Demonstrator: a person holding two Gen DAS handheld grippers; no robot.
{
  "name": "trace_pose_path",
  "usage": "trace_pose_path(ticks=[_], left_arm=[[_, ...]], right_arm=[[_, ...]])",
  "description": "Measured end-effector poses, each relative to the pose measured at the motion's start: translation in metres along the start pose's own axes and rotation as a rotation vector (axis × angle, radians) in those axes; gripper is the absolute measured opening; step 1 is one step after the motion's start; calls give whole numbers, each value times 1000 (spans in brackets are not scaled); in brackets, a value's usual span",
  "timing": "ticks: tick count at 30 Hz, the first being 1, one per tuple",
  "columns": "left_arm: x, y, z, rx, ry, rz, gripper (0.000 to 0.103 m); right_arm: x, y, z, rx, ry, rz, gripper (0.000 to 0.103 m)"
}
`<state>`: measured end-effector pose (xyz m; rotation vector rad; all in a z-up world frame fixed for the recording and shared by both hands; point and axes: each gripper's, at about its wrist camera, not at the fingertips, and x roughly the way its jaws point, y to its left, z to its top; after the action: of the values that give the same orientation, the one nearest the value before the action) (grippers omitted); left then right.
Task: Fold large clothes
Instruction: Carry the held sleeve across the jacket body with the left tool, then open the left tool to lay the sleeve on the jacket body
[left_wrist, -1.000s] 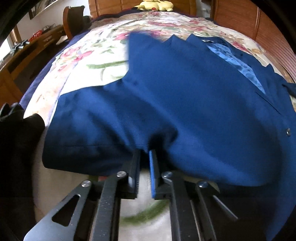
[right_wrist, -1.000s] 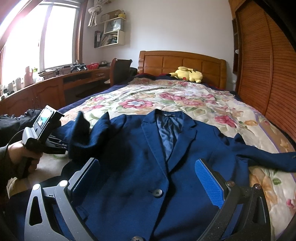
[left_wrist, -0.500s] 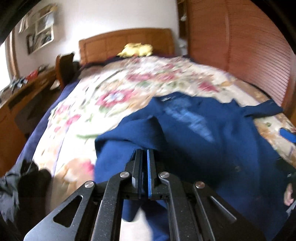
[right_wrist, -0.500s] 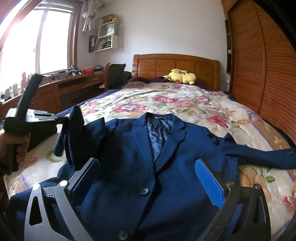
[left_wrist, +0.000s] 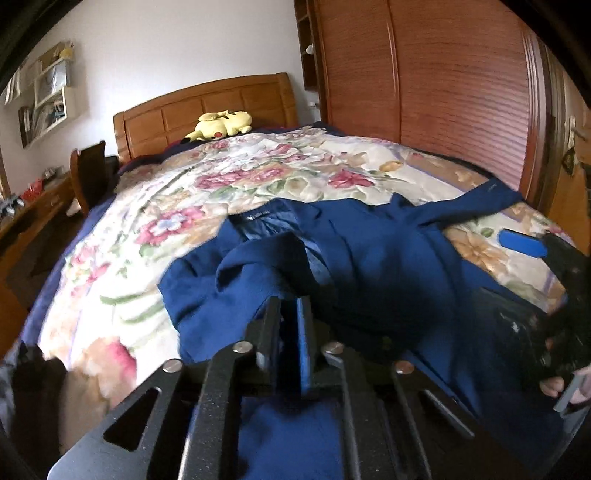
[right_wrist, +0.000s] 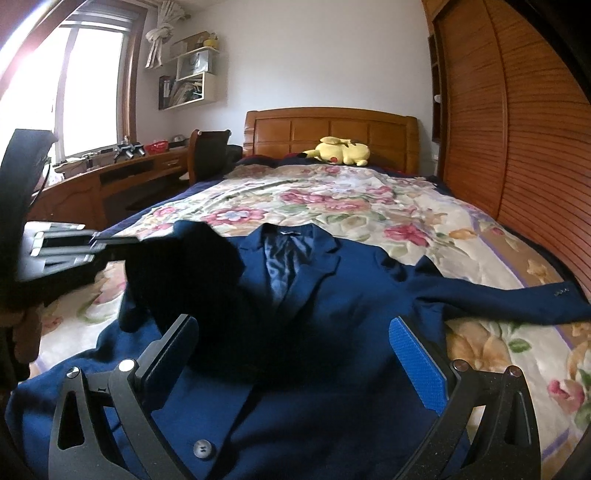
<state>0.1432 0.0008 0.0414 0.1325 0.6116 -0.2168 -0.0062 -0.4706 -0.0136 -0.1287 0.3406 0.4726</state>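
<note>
A navy blue suit jacket (right_wrist: 332, 280) lies face up on the floral bedspread (right_wrist: 332, 199), collar toward the headboard. It also shows in the left wrist view (left_wrist: 388, 258). My left gripper (left_wrist: 290, 314) is shut on the jacket's left sleeve (left_wrist: 251, 266) and holds it lifted over the jacket's front. In the right wrist view the left gripper (right_wrist: 110, 242) holds that sleeve (right_wrist: 184, 266) up at the left. My right gripper (right_wrist: 295, 354) is open and empty above the jacket's lower front. The other sleeve (right_wrist: 517, 299) lies stretched out to the right.
A yellow plush toy (right_wrist: 341, 151) rests by the wooden headboard (right_wrist: 332, 129). A wooden desk (right_wrist: 110, 181) and chair (right_wrist: 208, 155) stand left of the bed. A slatted wooden wardrobe (right_wrist: 517, 147) runs along the right. Dark clothing (left_wrist: 26, 387) lies at the bed's near left.
My left gripper has lifted the sleeve off the bed and carried it up and rightward over the jacket's front. The right gripper has stayed open, drifting slightly forward.
</note>
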Motion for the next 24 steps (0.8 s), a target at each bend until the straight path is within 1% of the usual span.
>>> trace_pose_path(ticks=[2, 4, 5, 6, 7, 8, 9, 15, 19, 22, 24], left_arm=[[-6, 4, -10, -36, -12, 1, 25], [-12, 7, -16, -54, -32, 6, 41], [-17, 9, -19, -65, -45, 7, 43], [-20, 11, -22, -72, -51, 8, 48], [-23, 13, -24, -80, -57, 11, 60], [-26, 17, -27, -92, -68, 16, 68], [-30, 20, -29, -102, -79, 21, 81], [-38, 34, -44, -124, -91, 60, 82], [-36, 47, -58, -141, -74, 81, 82], [-37, 55, -68, -154, -66, 85, 82], [-39, 59, -74, -156, -65, 91, 82]], right_arm=[[-1, 2, 1, 2, 3, -3, 103], [-1, 3, 3, 3, 5, -2, 103], [0, 6, 3, 1, 6, -1, 103], [0, 4, 4, 0, 6, 0, 103], [0, 5, 4, -3, 7, 1, 103], [1, 6, 4, -5, 9, 3, 103], [2, 8, 4, -6, 11, 4, 103], [9, 15, 6, -20, 22, 22, 103], [15, 15, 8, -29, 29, 41, 103], [20, 16, 10, -33, 37, 63, 100], [20, 18, 11, -39, 35, 77, 93]])
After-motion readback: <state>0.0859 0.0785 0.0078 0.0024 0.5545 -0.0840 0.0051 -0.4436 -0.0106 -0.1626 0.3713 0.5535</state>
